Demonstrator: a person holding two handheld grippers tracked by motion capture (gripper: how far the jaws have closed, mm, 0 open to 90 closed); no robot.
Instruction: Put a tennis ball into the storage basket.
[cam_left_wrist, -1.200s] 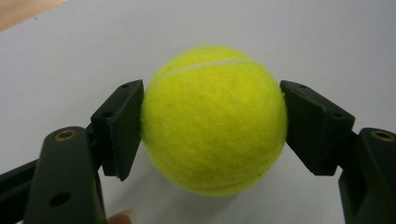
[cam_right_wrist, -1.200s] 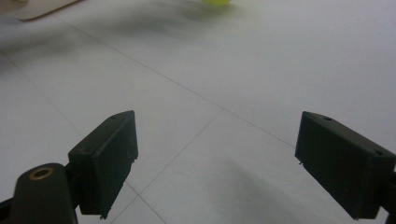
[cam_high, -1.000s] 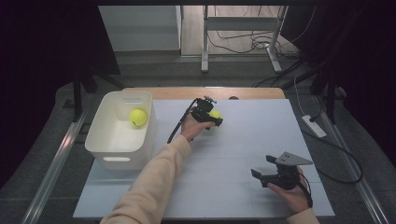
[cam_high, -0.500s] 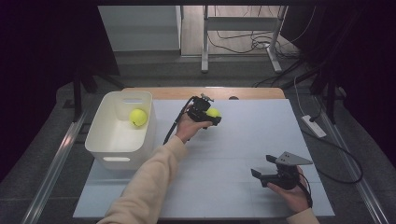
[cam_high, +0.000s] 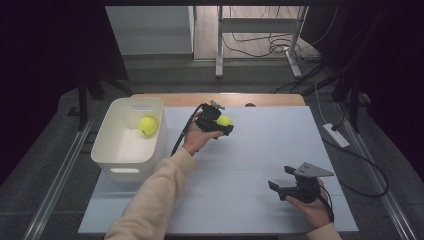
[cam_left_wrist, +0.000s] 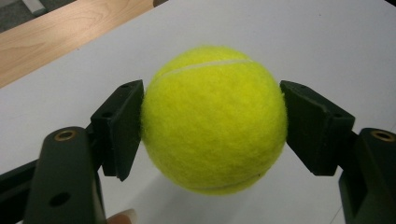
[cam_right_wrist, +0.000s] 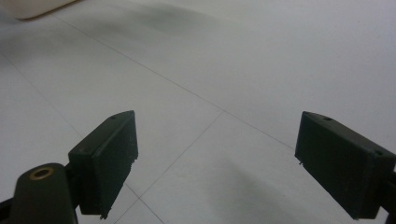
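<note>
A yellow-green tennis ball (cam_left_wrist: 214, 119) sits clamped between both black jaws of my left gripper (cam_high: 220, 123), lifted off the white table top; the ball (cam_high: 225, 120) shows at the gripper's tip in the high view, right of the bin. A second tennis ball (cam_high: 147, 125) lies inside the white plastic bin (cam_high: 113, 145) at the table's left. My right gripper (cam_high: 281, 182) is held low near the front right of the table, jaws wide apart with nothing between them (cam_right_wrist: 215, 163).
The white table top (cam_high: 260, 145) spreads between the two hands, with a wooden strip (cam_high: 270, 99) along its far edge. A white power strip (cam_high: 336, 135) and cables lie off the table's right side. Metal rails flank the table.
My left gripper has moved slightly left and risen with the tennis ball in it. The right gripper has stayed put.
</note>
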